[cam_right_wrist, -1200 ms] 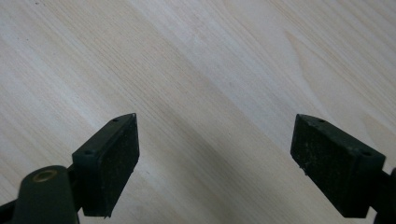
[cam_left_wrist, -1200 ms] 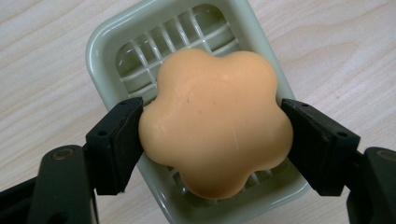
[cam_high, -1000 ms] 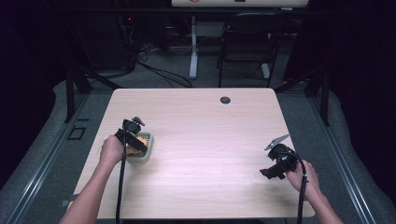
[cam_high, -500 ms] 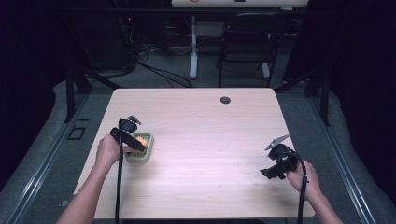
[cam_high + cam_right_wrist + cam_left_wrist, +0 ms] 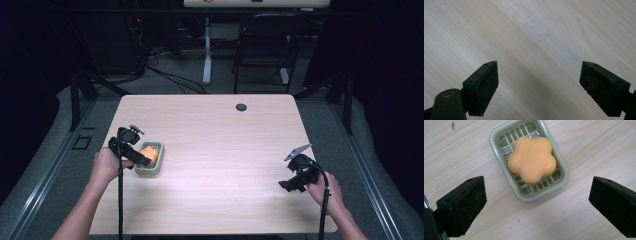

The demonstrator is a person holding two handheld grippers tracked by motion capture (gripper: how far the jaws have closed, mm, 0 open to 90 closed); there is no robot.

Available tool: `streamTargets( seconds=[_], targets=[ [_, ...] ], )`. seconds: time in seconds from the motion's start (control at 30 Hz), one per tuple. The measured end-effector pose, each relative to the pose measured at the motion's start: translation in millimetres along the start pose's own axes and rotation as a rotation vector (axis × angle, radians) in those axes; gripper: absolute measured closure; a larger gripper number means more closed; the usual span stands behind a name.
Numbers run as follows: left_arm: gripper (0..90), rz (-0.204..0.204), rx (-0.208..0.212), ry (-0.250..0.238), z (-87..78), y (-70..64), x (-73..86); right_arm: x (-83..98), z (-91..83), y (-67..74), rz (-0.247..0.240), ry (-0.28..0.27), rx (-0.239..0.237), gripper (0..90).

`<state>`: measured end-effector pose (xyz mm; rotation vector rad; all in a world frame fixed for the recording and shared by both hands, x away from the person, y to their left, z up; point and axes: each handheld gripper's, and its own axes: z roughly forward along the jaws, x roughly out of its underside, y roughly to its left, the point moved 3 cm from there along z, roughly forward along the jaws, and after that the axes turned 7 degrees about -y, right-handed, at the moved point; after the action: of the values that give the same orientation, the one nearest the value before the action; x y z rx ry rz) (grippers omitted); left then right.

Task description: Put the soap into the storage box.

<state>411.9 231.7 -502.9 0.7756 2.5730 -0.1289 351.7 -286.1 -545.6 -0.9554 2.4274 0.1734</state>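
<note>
While the orange soap [image 5: 532, 159] lies in its green dish [image 5: 564, 168], the left gripper [image 5: 536, 200], just opening, hangs released; the right gripper [image 5: 539, 82] gapes over bare table [image 5: 536, 32].

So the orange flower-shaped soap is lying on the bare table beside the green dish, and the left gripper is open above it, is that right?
Not quite. The soap lies in the dish, on its grid, not beside it on the table. The left gripper view shows this. The left gripper is indeed open above it, its jaws having just been opening with nothing between them.
</note>
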Motion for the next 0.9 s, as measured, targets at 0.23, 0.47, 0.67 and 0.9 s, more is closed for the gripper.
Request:
streamTargets(
  seconds=[0.23, 0.47, 0.67, 0.9],
  targets=[
    [0.7, 0.02, 0.007, -0.019, -18.5, -11.5, 10.1, -0.4, -0.2, 0.4, -0.008, 0.002, -0.002, 15.2],
    [0.3, 0.032, 0.022, -0.018, -24.6, -26.7, 27.2, -0.4, -0.3, 0.5, -0.011, 0.004, -0.003, 15.2],
    [0.2, 0.031, 0.024, -0.021, -25.4, -33.7, 36.9, -0.5, 0.0, 1.6, -0.004, 0.002, -0.007, 15.3],
    [0.2, 0.03, 0.035, -0.015, -24.3, -46.6, 50.8, -0.3, -0.3, 1.1, -0.009, 0.007, -0.003, 15.3]
  ],
)
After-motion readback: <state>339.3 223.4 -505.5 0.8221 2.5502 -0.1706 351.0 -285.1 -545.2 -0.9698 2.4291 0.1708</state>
